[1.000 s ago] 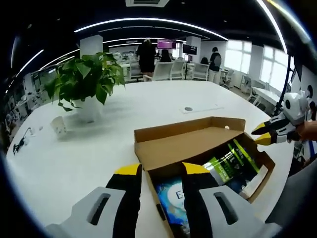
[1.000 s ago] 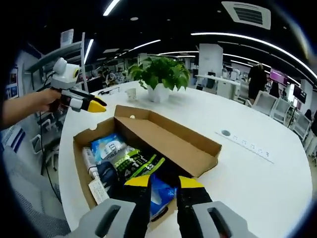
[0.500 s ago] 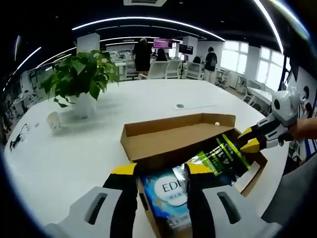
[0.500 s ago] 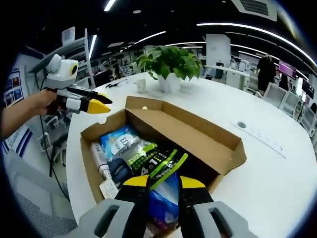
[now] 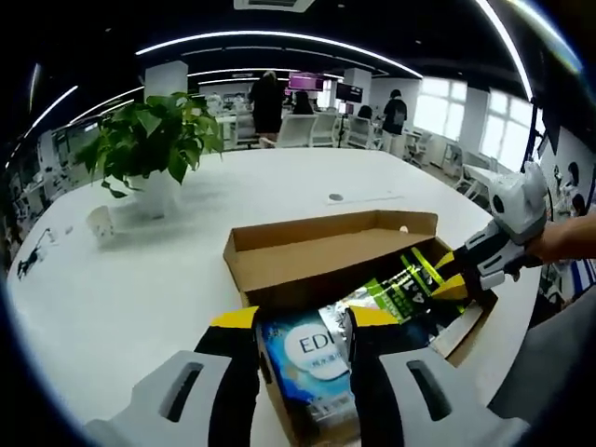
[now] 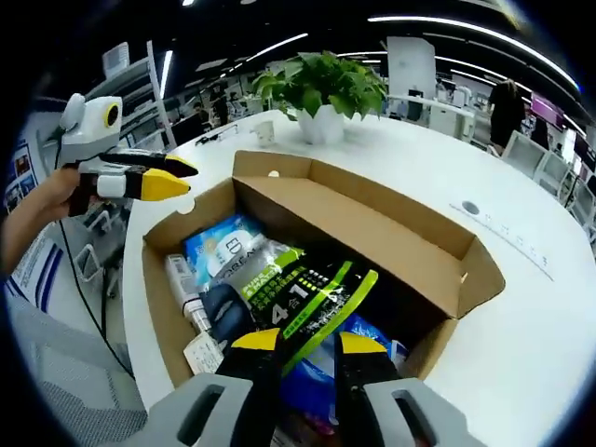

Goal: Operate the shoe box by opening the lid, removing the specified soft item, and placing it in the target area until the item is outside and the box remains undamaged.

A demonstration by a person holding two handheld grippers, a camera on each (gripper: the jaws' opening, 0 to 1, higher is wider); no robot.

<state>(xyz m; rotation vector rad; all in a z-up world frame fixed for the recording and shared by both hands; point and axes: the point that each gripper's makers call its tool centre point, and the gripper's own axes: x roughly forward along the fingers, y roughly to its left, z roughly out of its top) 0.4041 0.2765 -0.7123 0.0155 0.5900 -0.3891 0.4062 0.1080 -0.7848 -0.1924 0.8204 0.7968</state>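
Blue pouch (image 5: 312, 358) lettering partly hidden

Each claw has black jaws tipped yellow on pale grey slotted housings: left claw (image 5: 300, 321) lower centre, right claw (image 6: 303, 343) lower centre.

The left gripper (image 5: 304, 318) points forward and a little down, its two yellow-tipped jaws standing apart with a clear gap between them. In the right gripper view it comes in from the left, held by a hand (image 6: 42, 200). The right gripper (image 6: 304, 341) has its jaws parted narrowly. In the left gripper view it enters from the right, tilted downward, with the person's hand (image 5: 570, 240) behind it.
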